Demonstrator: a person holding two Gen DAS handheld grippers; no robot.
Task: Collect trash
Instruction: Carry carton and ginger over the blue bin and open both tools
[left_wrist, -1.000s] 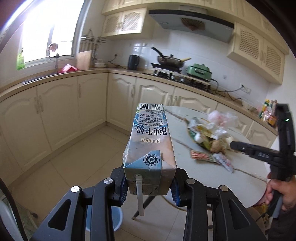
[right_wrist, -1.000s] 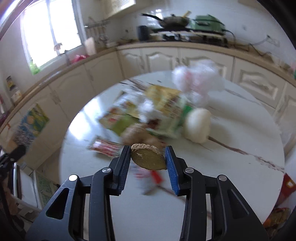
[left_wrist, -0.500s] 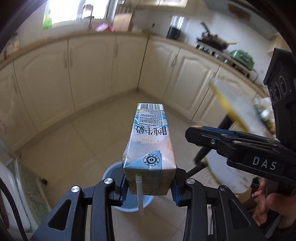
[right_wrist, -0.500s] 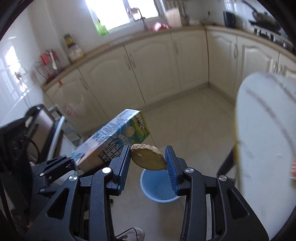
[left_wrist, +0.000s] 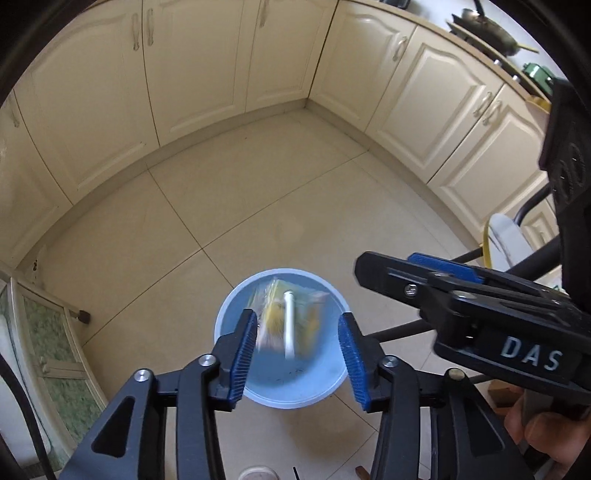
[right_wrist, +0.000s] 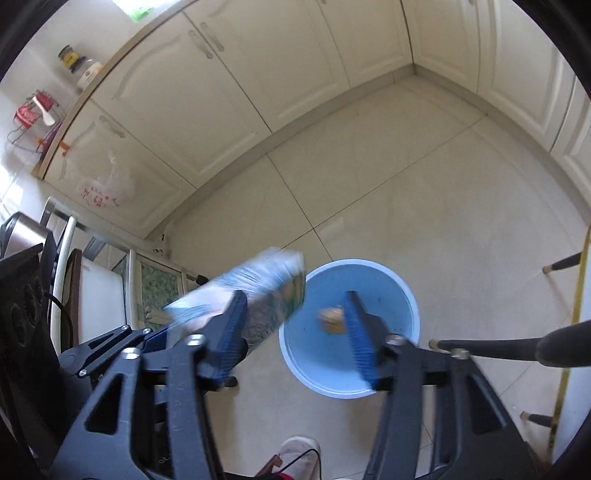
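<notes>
My left gripper (left_wrist: 297, 356) points down over a light blue bucket (left_wrist: 295, 384) on the tiled floor. Its jaws are opening. A blue and white milk carton (left_wrist: 286, 321) with a white straw drops blurred between the blue pads, loose from them. My right gripper (right_wrist: 295, 332) hangs over the same bucket (right_wrist: 325, 365), its jaws opening too. A small brown round piece (right_wrist: 332, 320) falls beside its right pad (right_wrist: 360, 332), free of the grip. The right wrist view shows the carton (right_wrist: 255, 295) from the side, tilted toward the bucket.
Cream cabinets (left_wrist: 207, 62) ring the tiled floor (left_wrist: 258, 184). Dark table legs (right_wrist: 498, 347) and the white table edge (left_wrist: 506, 240) stand right of the bucket. A plastic bag (right_wrist: 107, 184) hangs on a cabinet. A person's shoe (right_wrist: 299, 446) is just below the bucket.
Both grippers swung away from the table and down over the blue bucket. Both jaws opened, letting go of the milk carton and the brown piece, which now fall.
</notes>
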